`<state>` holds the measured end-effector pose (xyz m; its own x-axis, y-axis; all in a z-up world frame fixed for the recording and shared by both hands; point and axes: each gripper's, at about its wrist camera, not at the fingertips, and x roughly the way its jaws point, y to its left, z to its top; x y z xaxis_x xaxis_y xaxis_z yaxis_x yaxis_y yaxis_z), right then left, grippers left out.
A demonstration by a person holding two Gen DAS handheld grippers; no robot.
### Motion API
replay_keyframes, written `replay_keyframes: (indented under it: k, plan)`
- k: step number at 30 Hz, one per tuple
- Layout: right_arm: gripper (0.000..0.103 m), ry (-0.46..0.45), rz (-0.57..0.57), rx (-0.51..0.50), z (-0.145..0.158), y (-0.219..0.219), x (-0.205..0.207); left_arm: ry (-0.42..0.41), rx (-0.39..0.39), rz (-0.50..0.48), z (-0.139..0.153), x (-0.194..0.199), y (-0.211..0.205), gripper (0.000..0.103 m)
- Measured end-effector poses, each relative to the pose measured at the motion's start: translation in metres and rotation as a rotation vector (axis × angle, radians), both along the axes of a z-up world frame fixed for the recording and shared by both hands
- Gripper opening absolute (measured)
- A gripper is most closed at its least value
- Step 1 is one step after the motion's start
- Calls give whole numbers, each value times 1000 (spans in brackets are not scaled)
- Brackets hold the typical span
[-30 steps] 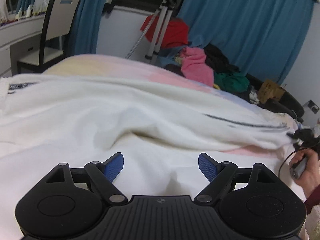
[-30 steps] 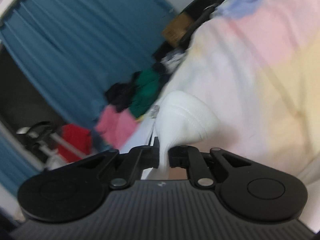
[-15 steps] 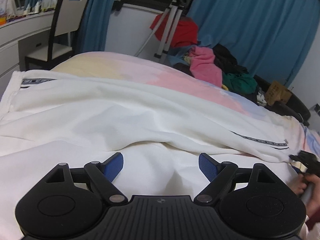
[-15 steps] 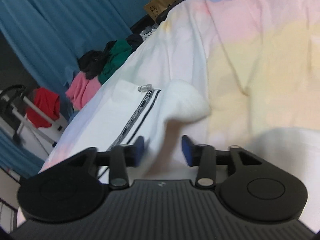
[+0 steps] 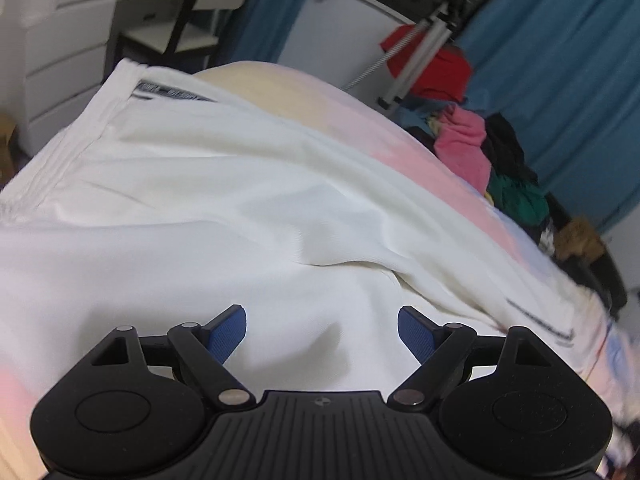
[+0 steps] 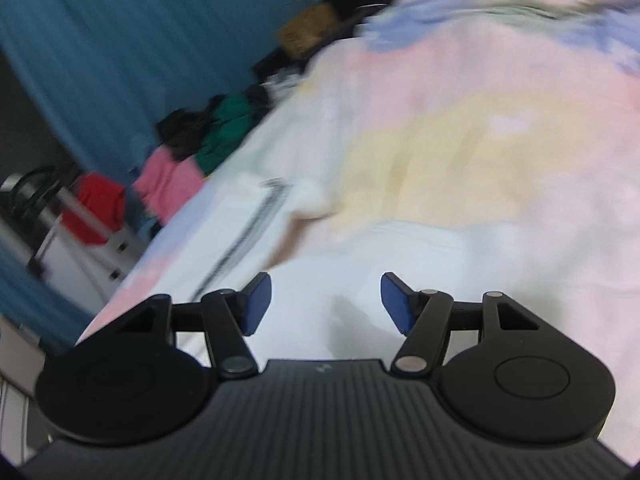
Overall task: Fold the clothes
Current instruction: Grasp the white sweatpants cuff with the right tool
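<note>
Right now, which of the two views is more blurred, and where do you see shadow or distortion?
Right wrist view: strong motion blur, the pastel bedspread and clothes pile smeared; only the right gripper is sharp, with a soft shadow beneath. Left wrist view: clearer, white garment folds readable, edges blurred, fisheye bending the tripod.

So a second ago my right gripper (image 6: 324, 304) was clamped on a bunched-up bit of the white garment (image 6: 400, 264). Now its fingers (image 6: 256, 300) are spread wide, and the cloth has dropped flat onto the bed (image 6: 460, 120). My left gripper's (image 5: 322, 330) view swung too: the garment's collar end (image 5: 120, 92) now sits higher and closer in it.
</note>
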<state>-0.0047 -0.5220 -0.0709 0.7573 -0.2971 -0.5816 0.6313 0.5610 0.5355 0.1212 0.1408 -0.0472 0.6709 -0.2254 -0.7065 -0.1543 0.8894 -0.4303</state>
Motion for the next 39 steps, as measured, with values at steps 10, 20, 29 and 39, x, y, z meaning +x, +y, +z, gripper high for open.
replay_keyframes:
  k: [10, 20, 29, 39]
  plan:
    - [63, 103, -231, 163, -40, -38, -36, 4, -56, 92, 4, -3, 11, 86]
    - [11, -56, -118, 260, -66, -50, -18, 41, -99, 140, -7, 0, 17, 86]
    - [6, -92, -151, 32, -27, -37, -13, -26, -213, 314, 19, -34, 87, 93]
    - [6, -60, -157, -31, -29, -34, 4, 158, -342, 580, -2, -99, 216, 94]
